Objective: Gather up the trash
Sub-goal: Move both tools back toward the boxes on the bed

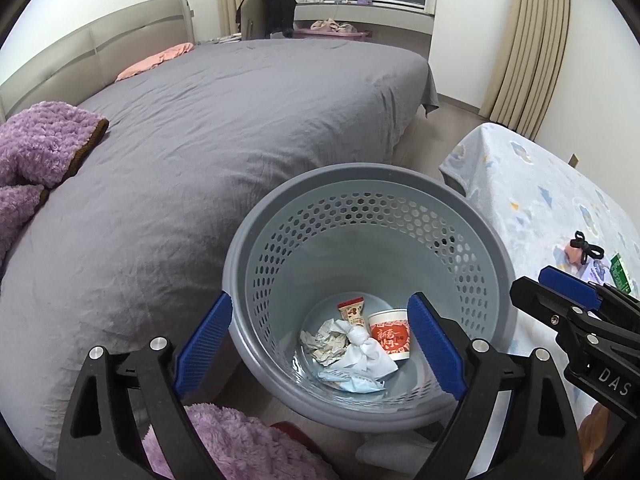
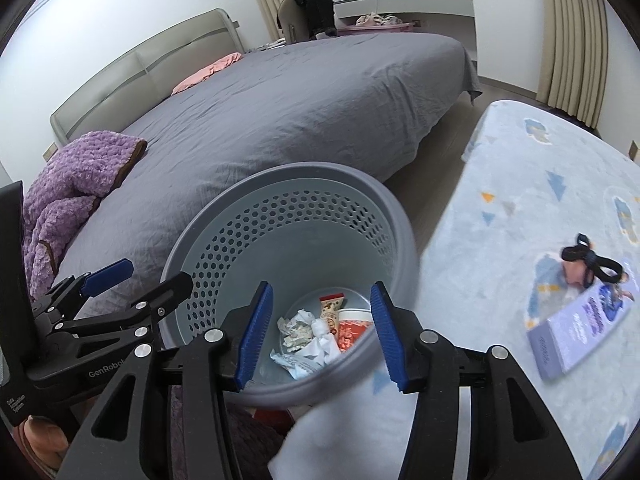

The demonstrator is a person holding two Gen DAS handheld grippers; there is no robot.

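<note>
Bedroom floor between a grey-sheeted bed (image 1: 224, 128) and a table under a pale printed cloth (image 2: 520, 208) carries a grey perforated bin (image 1: 360, 216). Both grippers hang over its mouth, pointing steeply down. Jaws of the left gripper (image 1: 320, 344) stand wide apart with nothing between them; straight below lie a crumpled paper wad (image 1: 324, 340), a white knotted tissue (image 1: 362, 350), a snack wrapper (image 1: 353, 312), a red noodle cup (image 1: 390, 334) and a bluish packet (image 1: 352, 384), all on the bin's floor. Just to its right, the right gripper (image 2: 322, 336) has its blue pads partly apart and empty. Further right of it, on the cloth, a purple booklet (image 2: 580, 328) and a black hair tie (image 2: 592, 256) rest. A purple fleece blanket (image 1: 36, 152) lies on the bed, off to the left.
</note>
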